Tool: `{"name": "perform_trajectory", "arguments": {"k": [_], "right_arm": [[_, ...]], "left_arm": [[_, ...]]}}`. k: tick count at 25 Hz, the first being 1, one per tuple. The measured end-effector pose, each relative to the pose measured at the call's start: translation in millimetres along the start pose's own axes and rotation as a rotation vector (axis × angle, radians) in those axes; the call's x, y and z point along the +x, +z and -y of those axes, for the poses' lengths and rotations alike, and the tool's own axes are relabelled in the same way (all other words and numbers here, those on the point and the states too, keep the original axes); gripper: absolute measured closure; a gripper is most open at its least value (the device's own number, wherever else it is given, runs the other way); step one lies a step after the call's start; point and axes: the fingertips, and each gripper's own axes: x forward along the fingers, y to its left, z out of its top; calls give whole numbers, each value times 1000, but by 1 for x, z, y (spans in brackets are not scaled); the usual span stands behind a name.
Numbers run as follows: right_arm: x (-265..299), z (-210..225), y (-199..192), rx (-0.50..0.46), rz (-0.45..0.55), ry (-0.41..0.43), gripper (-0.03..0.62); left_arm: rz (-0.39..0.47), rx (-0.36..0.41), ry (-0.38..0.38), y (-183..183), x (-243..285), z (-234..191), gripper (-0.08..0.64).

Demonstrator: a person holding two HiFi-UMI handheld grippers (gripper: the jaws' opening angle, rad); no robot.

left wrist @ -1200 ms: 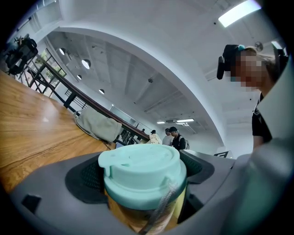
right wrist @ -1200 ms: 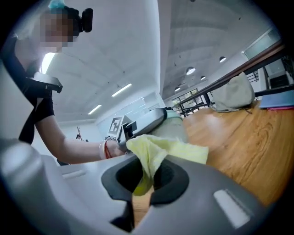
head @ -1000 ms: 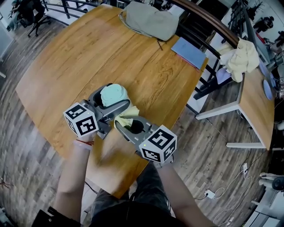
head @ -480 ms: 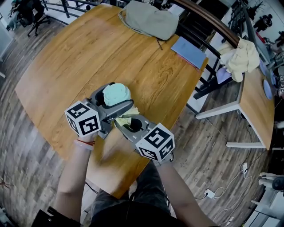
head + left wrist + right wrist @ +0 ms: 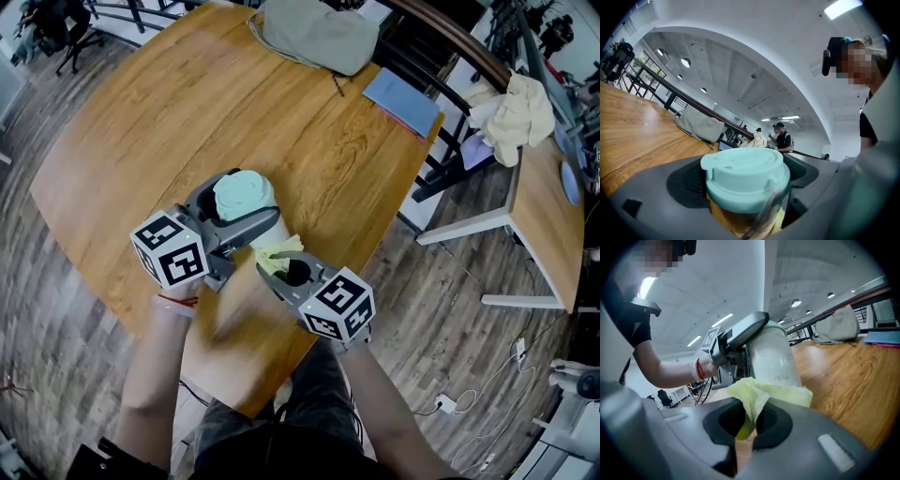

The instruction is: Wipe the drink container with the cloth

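While the drink container (image 5: 246,197) is clamped just under its mint-green lid (image 5: 743,168) by the left gripper (image 5: 236,221), its pale side is exposed toward the right gripper (image 5: 278,269). This seems to be the reason for so high a grasp: the body below the jaws is free to be wiped. The container is held over the near part of the wooden table (image 5: 169,103) and is seen slightly tilted from the right gripper view. Whether its base rests on the wood cannot be told, since the lower end is hidden behind the cloth (image 5: 761,394).

The yellow cloth is pinched between the closed jaws of the right gripper, with a bunched fold standing out beyond the tips. Soft fabric, rather than hard plastic, is thus presented to the container wall. The fold is seen against or just beside the container's lower side, to the right of the left gripper; contact is judged likely but cannot be confirmed. The step in hand is judged to be the wiping of that lower side.

At the far side of the table, a grey bag (image 5: 314,36) and a blue folder (image 5: 401,100) are seen lying well apart from the work.
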Motion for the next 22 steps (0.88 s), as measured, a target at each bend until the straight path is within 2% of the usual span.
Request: {"name": "perform_trajectory", "arguments": {"k": [14,19,22], "right_arm": [[-12,19,-43,144,-87,-54,569],[-19,29,-53,202,-144,-142,569],[-31,39,-54,244,-133,-206,569]], "left_arm": [[-6,19,-9,0,1,4,81],[-14,42,-15,-2,2,6,81],[-17,39,-16,-2,2,7,81]]}}
